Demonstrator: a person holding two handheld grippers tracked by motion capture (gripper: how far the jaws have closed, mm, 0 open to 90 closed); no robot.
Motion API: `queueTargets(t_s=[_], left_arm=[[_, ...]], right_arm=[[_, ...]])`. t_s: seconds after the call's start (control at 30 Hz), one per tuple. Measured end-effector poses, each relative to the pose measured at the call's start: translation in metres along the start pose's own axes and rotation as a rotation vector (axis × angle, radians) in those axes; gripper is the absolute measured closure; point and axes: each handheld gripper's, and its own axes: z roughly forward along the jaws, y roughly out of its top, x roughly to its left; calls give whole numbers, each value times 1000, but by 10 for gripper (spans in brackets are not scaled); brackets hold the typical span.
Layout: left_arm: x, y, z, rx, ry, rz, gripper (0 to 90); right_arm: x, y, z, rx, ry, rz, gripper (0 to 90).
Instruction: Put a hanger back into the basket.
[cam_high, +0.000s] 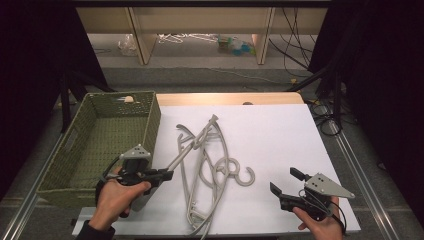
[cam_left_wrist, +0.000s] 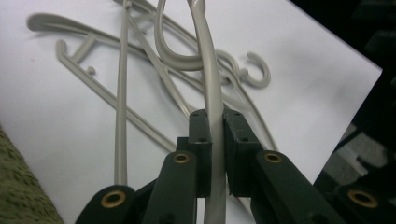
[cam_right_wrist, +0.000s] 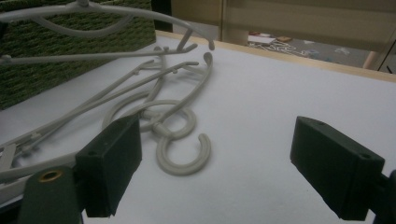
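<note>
We have the left tongs (cam_high: 167, 174) pinching a hanger (cam_high: 192, 145) by one end of its arm, pads pressed tight on the grey rod, as the left gripper view (cam_left_wrist: 214, 140) shows plainly. That hanger rises off the counter (cam_high: 280, 135), its long axis running up and away from the tongs toward the far middle, while the other hangers (cam_high: 210, 195) lie tangled flat beneath it. The basket (cam_high: 95, 145) sits just left of our left hand (cam_high: 117, 195), so the held hanger lies on the side away from it: we judge the next move is a swing leftward over the rim. Our right tongs (cam_high: 286, 182) hang spread wide, holding nothing, well right of the pile, with a loose hook (cam_right_wrist: 184, 156) on the counter ahead of them.
</note>
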Motion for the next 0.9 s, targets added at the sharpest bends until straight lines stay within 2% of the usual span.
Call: queueTargets(t_s=[0.03,0.07,0.1,0.17,0.33,0.37,0.53,0.6,0.63,0.9], left_arm=[[0,0,0,0,0,0,822],[3,2,-6,-30,-11,-17,822],[5,2,-9,-41,-27,-22,821],[8,4,-14,-72,-41,-43,821],[10,10,-22,-113,-74,-53,821],[10,11,-24,-115,-79,-52,822],[15,21,-37,-159,-91,-48,821],[15,23,-41,-157,-77,-46,821],[18,27,-49,-162,-72,-44,821],[39,37,-87,-241,-23,-36,821]], right_arm=[[0,0,1,-5,-1,0,176],[0,1,-2,17,4,6,176],[0,0,0,-3,3,9,175],[0,0,1,-7,-1,1,175],[0,0,1,-6,0,3,175],[2,-1,0,11,7,25,174],[1,0,-1,26,5,27,174],[1,0,-1,25,5,27,174],[1,0,-1,27,6,27,174],[0,0,-1,32,6,29,173]])
